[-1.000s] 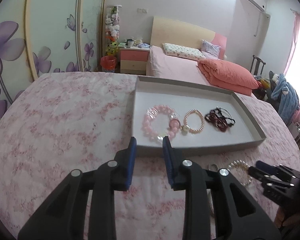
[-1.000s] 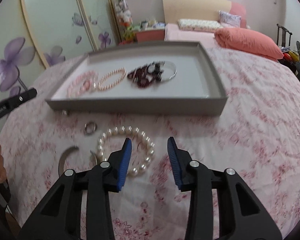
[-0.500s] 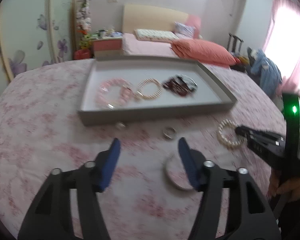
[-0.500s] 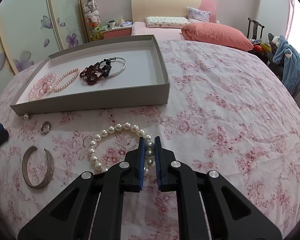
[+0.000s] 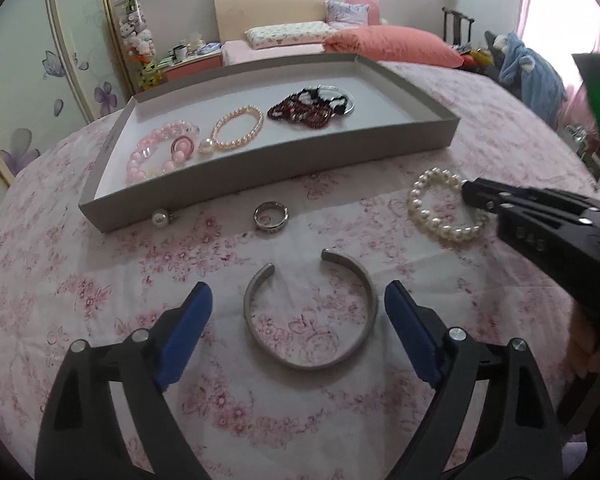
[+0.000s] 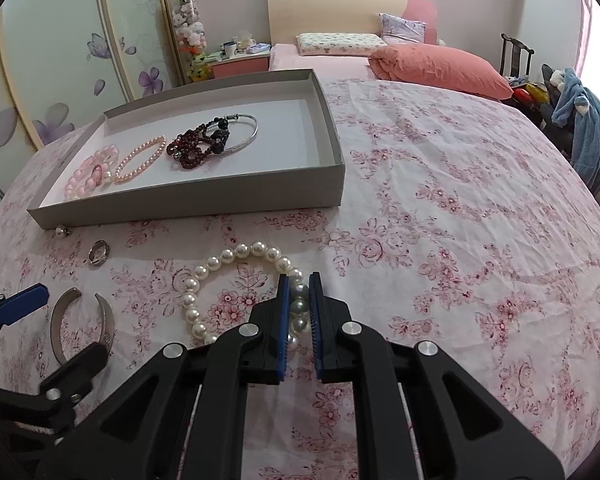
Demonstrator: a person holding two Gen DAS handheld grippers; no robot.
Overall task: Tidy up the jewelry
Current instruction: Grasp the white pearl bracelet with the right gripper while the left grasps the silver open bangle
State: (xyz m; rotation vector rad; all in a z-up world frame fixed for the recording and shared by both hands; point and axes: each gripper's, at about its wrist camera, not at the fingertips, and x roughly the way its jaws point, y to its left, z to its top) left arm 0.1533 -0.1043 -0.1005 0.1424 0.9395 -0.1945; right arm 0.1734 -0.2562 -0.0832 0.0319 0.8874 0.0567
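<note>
A grey tray (image 5: 284, 162) (image 6: 204, 198) on the floral cloth holds a pink bead bracelet (image 5: 156, 152), a peach pearl bracelet (image 5: 238, 128), dark red and black beads (image 5: 308, 108) and a thin silver bangle (image 6: 244, 136). In front of the tray lie a pearl stud (image 5: 161, 217), a silver ring (image 5: 271, 216), a silver cuff (image 5: 310, 316) and a white pearl bracelet (image 5: 440, 204) (image 6: 236, 284). My left gripper (image 5: 298, 324) is wide open around the cuff. My right gripper (image 6: 299, 316) is shut on the white pearl bracelet, which still lies on the cloth.
The table is covered by a pink floral cloth (image 6: 440, 220). Behind it stand a bed with an orange quilt (image 6: 432, 66), a nightstand (image 6: 240, 64) and wardrobe doors (image 5: 20, 80). The right gripper's body (image 5: 548, 236) reaches in beside the left gripper.
My left gripper swung from the tray's front to the cuff and opened wide around it. My right gripper closed on the white pearl bracelet and stays shut on it.
</note>
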